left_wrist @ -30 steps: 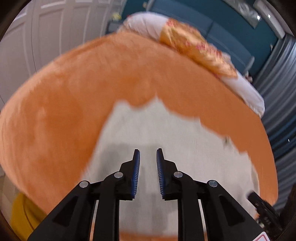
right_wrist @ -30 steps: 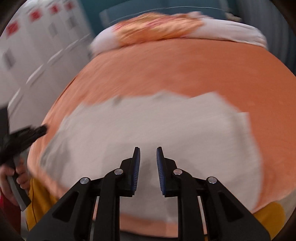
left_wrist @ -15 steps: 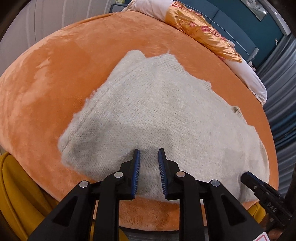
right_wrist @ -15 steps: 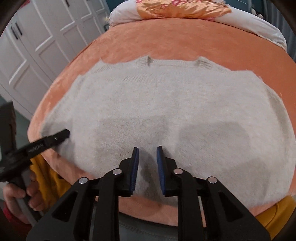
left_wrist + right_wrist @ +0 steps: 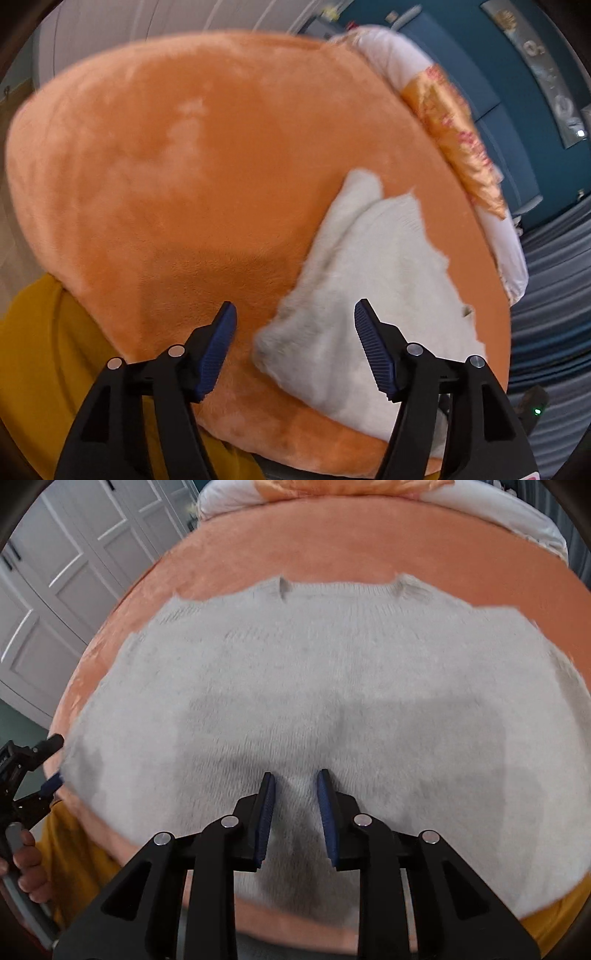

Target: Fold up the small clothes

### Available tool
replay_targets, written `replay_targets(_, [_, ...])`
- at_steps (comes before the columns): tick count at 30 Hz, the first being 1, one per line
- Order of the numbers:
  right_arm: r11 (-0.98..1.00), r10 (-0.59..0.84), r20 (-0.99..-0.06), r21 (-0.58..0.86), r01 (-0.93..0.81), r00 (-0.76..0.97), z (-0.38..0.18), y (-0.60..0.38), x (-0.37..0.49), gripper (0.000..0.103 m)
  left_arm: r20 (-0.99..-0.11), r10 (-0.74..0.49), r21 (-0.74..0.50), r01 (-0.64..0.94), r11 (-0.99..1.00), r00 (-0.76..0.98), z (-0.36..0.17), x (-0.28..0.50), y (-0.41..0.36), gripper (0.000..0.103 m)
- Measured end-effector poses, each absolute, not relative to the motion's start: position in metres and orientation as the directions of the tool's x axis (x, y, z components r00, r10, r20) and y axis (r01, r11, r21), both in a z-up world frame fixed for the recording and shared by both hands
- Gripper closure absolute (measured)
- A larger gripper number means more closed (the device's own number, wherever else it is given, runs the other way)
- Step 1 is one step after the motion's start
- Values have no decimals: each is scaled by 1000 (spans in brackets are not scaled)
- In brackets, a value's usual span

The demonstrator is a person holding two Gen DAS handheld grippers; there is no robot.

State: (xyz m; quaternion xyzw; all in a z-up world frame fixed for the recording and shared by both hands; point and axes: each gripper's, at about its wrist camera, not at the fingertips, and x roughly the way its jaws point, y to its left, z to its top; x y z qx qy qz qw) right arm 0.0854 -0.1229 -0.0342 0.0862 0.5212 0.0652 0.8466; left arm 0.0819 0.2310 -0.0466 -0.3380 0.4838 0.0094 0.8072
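Note:
A fuzzy off-white knit sweater (image 5: pixel 314 679) lies spread flat on an orange plush blanket (image 5: pixel 332 546), neckline away from me. My right gripper (image 5: pixel 295 794) hovers low over its near hem with the jaws narrowly apart and nothing held. My left gripper (image 5: pixel 293 332) is wide open at the sweater's left corner (image 5: pixel 280 343), which sits between the fingers without being pinched. In the right wrist view the left gripper (image 5: pixel 51 760) shows at the sweater's left edge.
A white pillow (image 5: pixel 391 59) with an orange floral cover (image 5: pixel 454 129) lies at the bed's far end. A mustard yellow sheet (image 5: pixel 40 350) hangs below the blanket's near edge. White wardrobe doors (image 5: pixel 55 572) stand left. Blue wall and grey curtains (image 5: pixel 554 302) are right.
My left gripper has swung left to the sweater's left corner and opened wide. My right gripper has dropped closer to the near hem and opened slightly.

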Motion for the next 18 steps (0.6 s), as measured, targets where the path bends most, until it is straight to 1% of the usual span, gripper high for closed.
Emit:
replay_targets(1, [977, 196, -873, 211, -16, 447, -33, -122, 86, 79, -792, -330, -543, -348, 764, 513, -54, 87, 230, 37])
replay_targets(3, [978, 194, -876, 207, -17, 442, -32, -122, 87, 79, -790, -320, -541, -347, 766, 523, -59, 96, 225, 33])
replay_targets(5, [975, 209, -870, 223, -20, 446, -28, -125, 83, 79, -796, -291, -507, -322, 799, 531, -53, 104, 214, 33])
replay_targets(6, [969, 225, -862, 247, -12, 454, -23, -130, 79, 79, -791, -303, -512, -303, 804, 532, -50, 106, 210, 55])
replay_targets(7, [964, 238, -856, 264, -7, 460, -21, -135, 76, 77, -778, -333, -532, -277, 800, 533, -46, 108, 206, 74])
replay_targets(8, [958, 254, -845, 286, -5, 470, -16, -140, 68, 74, -767, -356, -545, -249, 801, 533, -37, 110, 199, 83])
replay_targets(10, [951, 273, -824, 310, -8, 497, -8, -147, 53, 68, -738, -359, -549, -201, 811, 571, -13, 107, 190, 85])
replay_targets(11, [949, 275, -815, 314, -9, 510, -4, -153, 43, 67, -716, -364, -543, -147, 827, 595, 8, 105, 177, 86])
replay_targets(15, [944, 279, -789, 329, -8, 548, 8, -177, 14, 67, -652, -391, -490, 33, 871, 650, 71, 92, 115, 87])
replay_targets(18, [934, 279, -774, 357, 28, 569, 11, -203, -6, 67, -604, -444, -445, 183, 877, 662, 108, 83, 48, 87])
